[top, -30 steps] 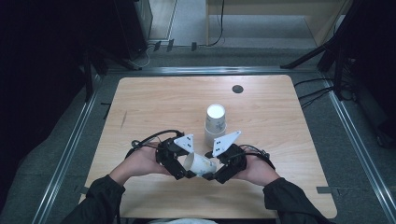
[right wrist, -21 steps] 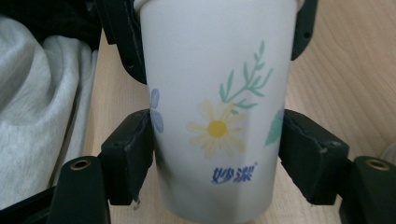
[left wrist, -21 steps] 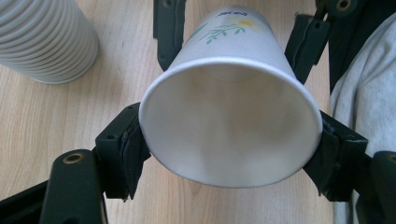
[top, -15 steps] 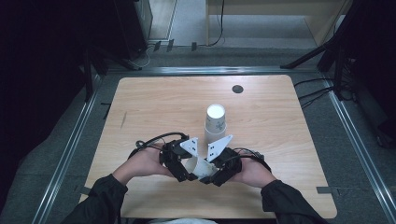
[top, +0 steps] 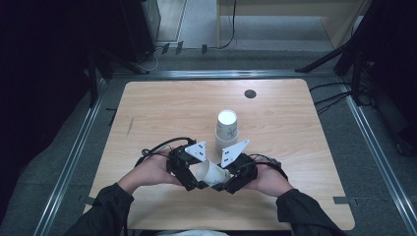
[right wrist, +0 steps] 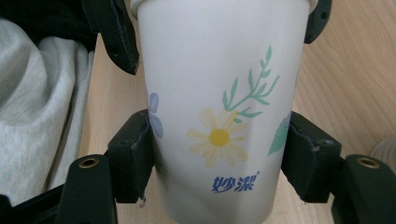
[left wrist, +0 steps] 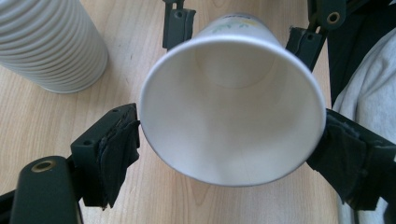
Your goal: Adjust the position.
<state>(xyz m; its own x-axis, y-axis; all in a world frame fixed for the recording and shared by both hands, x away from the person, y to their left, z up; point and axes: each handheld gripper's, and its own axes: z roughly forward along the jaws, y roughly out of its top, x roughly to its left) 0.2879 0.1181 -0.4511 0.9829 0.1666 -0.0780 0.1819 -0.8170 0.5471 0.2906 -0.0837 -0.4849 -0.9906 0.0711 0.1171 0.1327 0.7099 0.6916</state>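
Two tongs meet over the near middle of the worktop [top: 162,105], both closed on a single paper cup [top: 212,173] that lies on its side between them, lifted just off the wood. The left tongs [top: 199,178] pinch the cup at its open rim, one pad on each side, so the left gripper view looks straight into the white inside. The right tongs [top: 222,183] clamp the lower body near the base, where the right gripper view shows a printed daisy, green sprig and blue lettering. A stack of cups [top: 226,129] stands upside down just beyond the tongs, toward the worktop's centre. A round dark grommet [top: 250,93] sits near the far edge.
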